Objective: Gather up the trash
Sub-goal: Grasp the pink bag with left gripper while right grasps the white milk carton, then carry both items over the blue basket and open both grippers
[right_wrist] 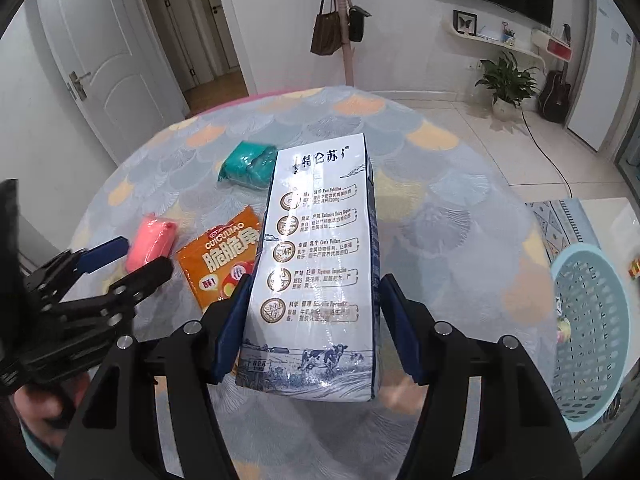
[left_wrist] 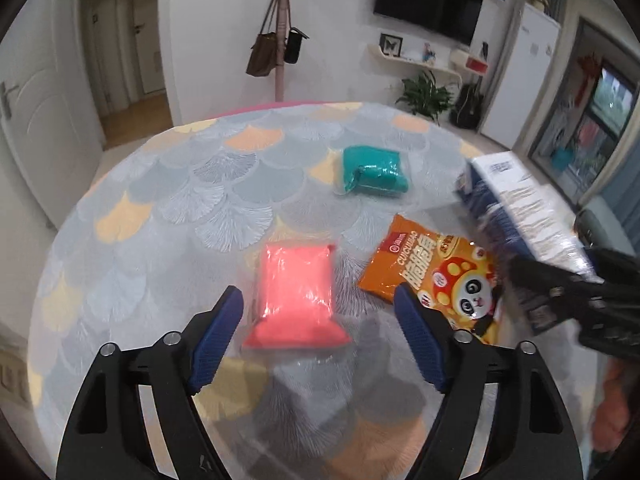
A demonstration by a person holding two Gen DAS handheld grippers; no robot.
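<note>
Right gripper (right_wrist: pixel 314 286) clamps a milk carton (right_wrist: pixel 320 264) above the round table (right_wrist: pixel 440 208); left gripper (left_wrist: pixel 318 308), jaws apart, hovers over a pink packet (left_wrist: pixel 298 292) beside a snack bag (left_wrist: pixel 436 276).

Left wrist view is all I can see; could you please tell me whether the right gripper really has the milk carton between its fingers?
Observer: Yes. The milk carton sits between the fingers of the right gripper. One pad touches it, but I cannot tell whether the other presses.
Operator: Thank you. Is there somewhere to drop it?
Observer: A light blue basket stands past the right edge of the table, lower than its top.
Operator: Is it empty?
Observer: No. Something small and colourful lies inside; I cannot tell what it is.
</note>
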